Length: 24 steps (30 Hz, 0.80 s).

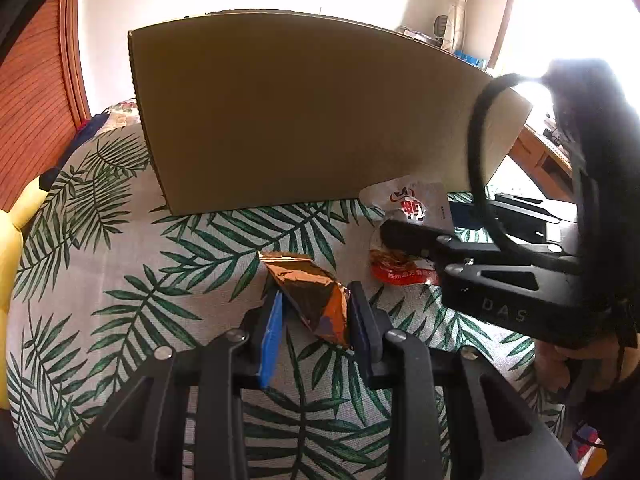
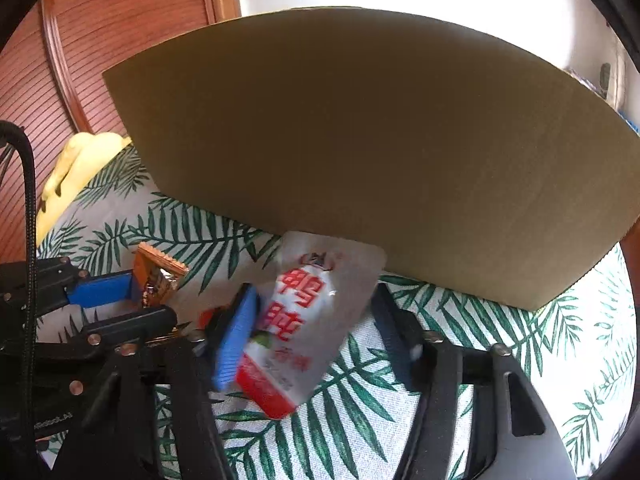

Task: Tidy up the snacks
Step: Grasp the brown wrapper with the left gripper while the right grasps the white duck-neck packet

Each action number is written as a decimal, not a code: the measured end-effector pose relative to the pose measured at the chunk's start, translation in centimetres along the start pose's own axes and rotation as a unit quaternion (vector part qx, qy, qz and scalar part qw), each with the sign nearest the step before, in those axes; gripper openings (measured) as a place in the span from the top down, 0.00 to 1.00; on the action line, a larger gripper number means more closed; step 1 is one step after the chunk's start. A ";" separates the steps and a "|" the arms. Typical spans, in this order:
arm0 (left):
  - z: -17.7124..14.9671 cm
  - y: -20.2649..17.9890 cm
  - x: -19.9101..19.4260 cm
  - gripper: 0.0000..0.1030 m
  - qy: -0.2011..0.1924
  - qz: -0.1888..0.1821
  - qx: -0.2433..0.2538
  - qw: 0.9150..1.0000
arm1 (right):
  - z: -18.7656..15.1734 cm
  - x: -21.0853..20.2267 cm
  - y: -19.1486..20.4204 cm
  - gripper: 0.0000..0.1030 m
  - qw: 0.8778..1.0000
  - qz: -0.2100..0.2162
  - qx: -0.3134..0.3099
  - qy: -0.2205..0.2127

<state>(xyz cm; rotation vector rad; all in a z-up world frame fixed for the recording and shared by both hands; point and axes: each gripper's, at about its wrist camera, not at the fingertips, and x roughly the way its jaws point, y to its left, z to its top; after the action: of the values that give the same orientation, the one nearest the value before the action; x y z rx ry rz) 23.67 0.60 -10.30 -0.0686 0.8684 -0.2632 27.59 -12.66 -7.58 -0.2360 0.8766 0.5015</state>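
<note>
Between left gripper (image 1: 316, 312) fingers, foil snack (image 1: 310, 294) on cloth (image 1: 160, 280) before box (image 1: 304, 112), gripped; light, crinkly, slippery; right gripper (image 2: 316, 320) open around soft pouch (image 2: 304, 320), grasp at middle

The tall side of a cardboard box (image 1: 312, 116) blocks any look at its contents in both wrist views. In the left view, the right hand-held gripper (image 1: 404, 236) covers the middle of a white-and-red snack pouch (image 1: 416, 204), and window glare washes out the room at upper right. In the right view the pouch (image 2: 304, 316) is motion-blurred, its small print unreadable. A yellow plush toy (image 1: 16, 232) is cut off at the left edge.
</note>
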 end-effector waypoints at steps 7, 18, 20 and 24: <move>0.1 0.4 -0.2 0.74 -0.003 0.001 -0.008 1.000 | -0.4 -1.6 0.3 0.78 1.000 0.006 -0.008 -0.016; -0.1 0.0 -0.6 0.74 -0.008 0.008 -0.001 1.000 | -3.5 -5.8 -1.0 0.80 0.999 -0.002 0.011 -0.043; 0.0 -0.4 -0.8 0.74 -0.008 0.011 0.001 1.000 | -4.0 -6.5 -1.2 0.80 0.999 -0.006 0.014 -0.047; 0.0 -0.8 -0.9 0.74 -0.009 0.016 0.006 1.000 | -4.9 -7.7 -1.6 0.80 0.998 -0.005 0.026 -0.055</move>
<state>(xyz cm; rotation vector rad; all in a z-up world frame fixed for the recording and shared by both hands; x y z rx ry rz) 22.94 0.01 -9.52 -0.0466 0.8493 -0.2380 21.03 -18.47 -4.58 -0.1631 0.7789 0.4773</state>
